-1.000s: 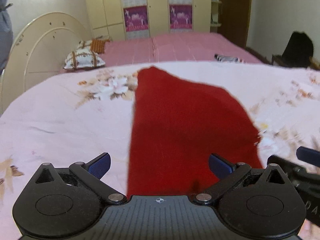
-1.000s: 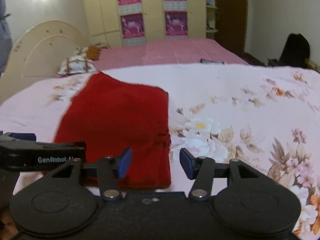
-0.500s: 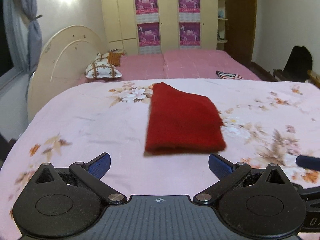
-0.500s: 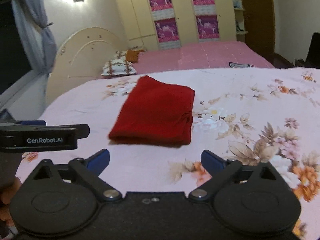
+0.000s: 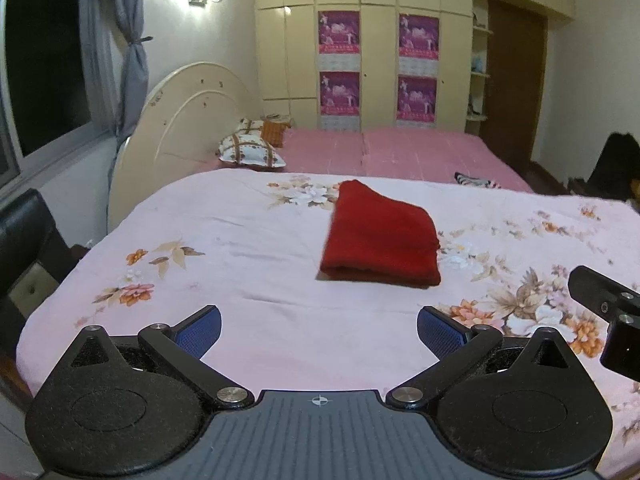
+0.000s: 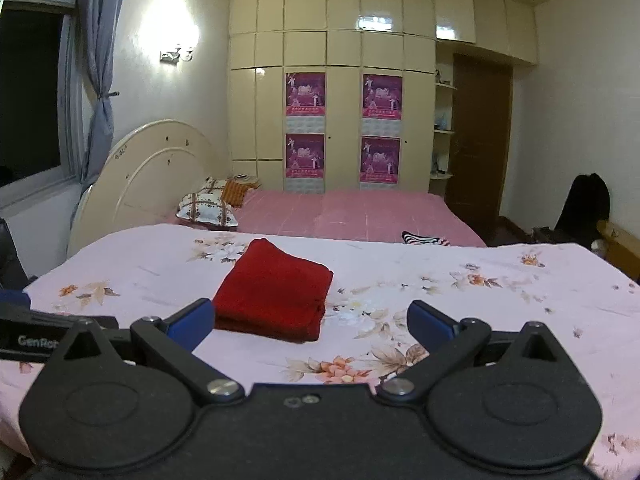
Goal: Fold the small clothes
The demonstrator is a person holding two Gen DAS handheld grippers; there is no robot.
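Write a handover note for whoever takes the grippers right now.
Left gripper: open, holding nothing, short of the cloth.
Right gripper: open, holding nothing, also short of it.
Red garment: folded into a compact rectangle, lying flat on the floral bedsheet, touched by neither gripper.
Done: this piece looks folded.
Left: no other unfolded clothes show on this sheet; a striped item lies on the far pink bed.

I've pulled both grippers back and up from the folded red cloth (image 5: 380, 236); 1 second ago it filled my left view. My right gripper (image 6: 310, 320) has spread its jaws wide, clear of the cloth's edge.
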